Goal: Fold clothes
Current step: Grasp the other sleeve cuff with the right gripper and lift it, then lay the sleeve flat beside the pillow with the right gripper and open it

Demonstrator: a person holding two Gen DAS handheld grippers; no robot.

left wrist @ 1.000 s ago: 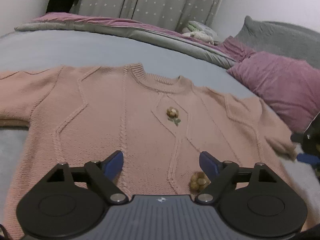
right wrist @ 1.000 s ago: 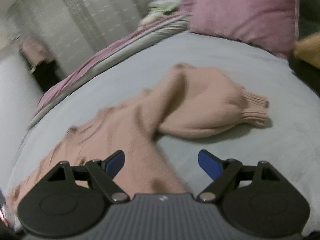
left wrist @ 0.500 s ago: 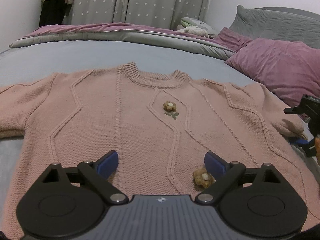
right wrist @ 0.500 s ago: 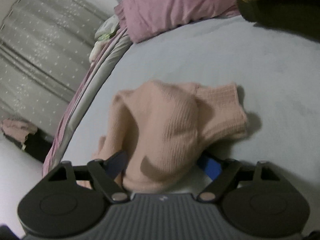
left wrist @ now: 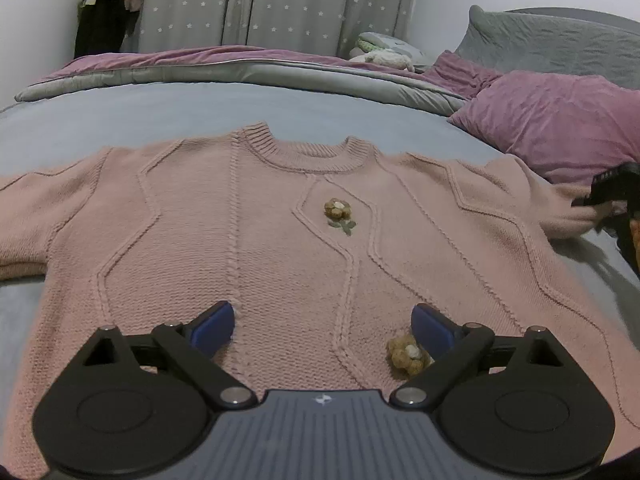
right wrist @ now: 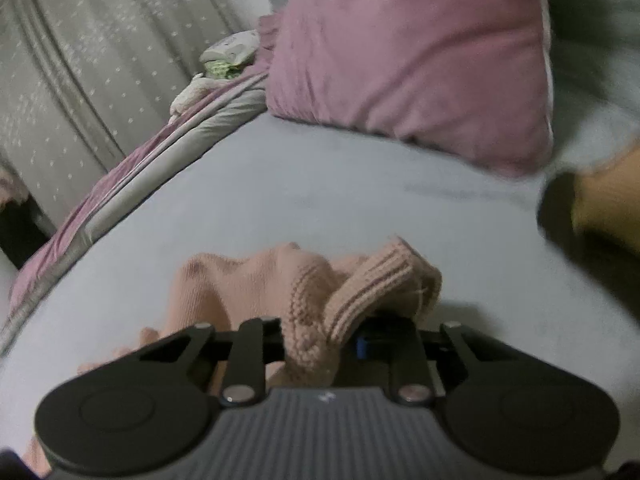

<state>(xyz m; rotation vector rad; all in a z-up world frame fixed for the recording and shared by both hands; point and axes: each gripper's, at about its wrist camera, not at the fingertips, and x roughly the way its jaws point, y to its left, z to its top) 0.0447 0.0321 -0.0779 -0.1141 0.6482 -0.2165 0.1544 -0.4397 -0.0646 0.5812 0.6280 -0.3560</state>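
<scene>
A pink knit sweater (left wrist: 280, 240) with small crocheted flowers lies flat, front up, on a grey-blue bed sheet (left wrist: 120, 108). My left gripper (left wrist: 322, 322) hovers open over its lower hem, blue pads wide apart, nothing between them. In the right wrist view my right gripper (right wrist: 320, 344) is shut on the sweater's right sleeve (right wrist: 320, 288), with the ribbed cuff (right wrist: 376, 280) bunched up over the fingers. The right gripper (left wrist: 612, 196) also shows at the right edge of the left wrist view, at the sleeve end.
Purple pillows (left wrist: 560, 124) lie at the right, with a grey pillow (left wrist: 560, 48) behind. A folded purple-grey duvet (left wrist: 240, 68) runs along the far side of the bed. Starred grey curtains (left wrist: 280, 4) hang behind. A mustard and dark item (right wrist: 600, 208) sits at the right.
My right gripper moved onto the sleeve and shut on it, bunching the cuff. The left gripper tilted up slightly and stayed open over the hem.
</scene>
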